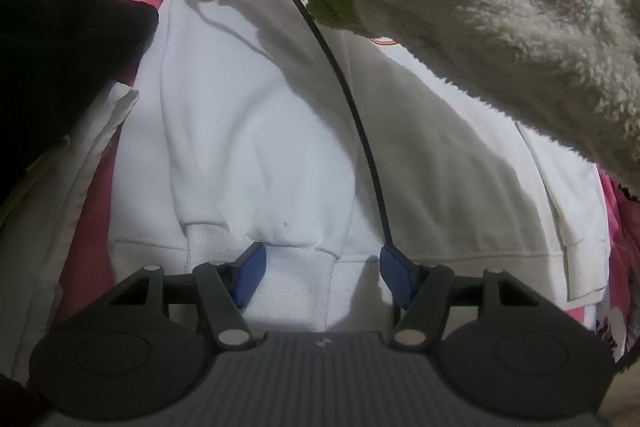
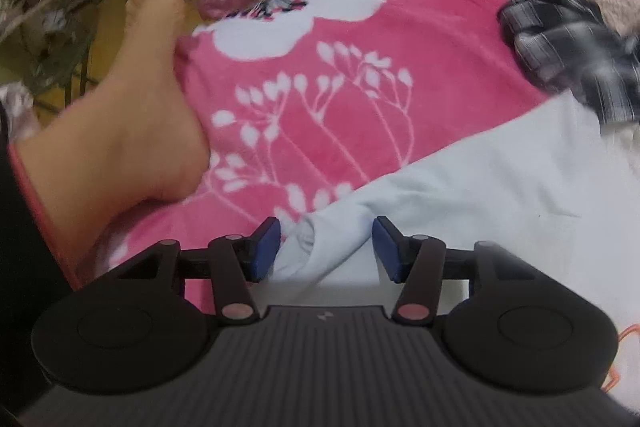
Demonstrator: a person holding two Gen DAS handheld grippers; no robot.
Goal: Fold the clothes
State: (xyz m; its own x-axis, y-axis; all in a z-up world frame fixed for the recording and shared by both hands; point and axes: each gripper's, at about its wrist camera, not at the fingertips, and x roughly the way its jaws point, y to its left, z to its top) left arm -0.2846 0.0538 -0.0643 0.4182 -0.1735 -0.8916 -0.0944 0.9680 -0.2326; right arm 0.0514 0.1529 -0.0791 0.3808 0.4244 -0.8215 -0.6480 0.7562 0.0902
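The white cotton sweatshirt [image 1: 256,131] lies flat on the bed's pink fleece blanket with white flowers [image 2: 340,99], one sleeve laid lengthwise over the body so its ribbed cuff [image 1: 296,279] meets the hem, likely to narrow the garment for the next fold. The left gripper [image 1: 320,277] hovers at that cuff, jaws apart, the cuff between them but not pinched. The right gripper [image 2: 326,249] stands at the sweatshirt's far corner, near the blanket, jaws apart over a bunched fold. A crumpled black-and-white plaid garment [image 2: 572,39] lies beyond the sweatshirt. No container holds any clothes here.
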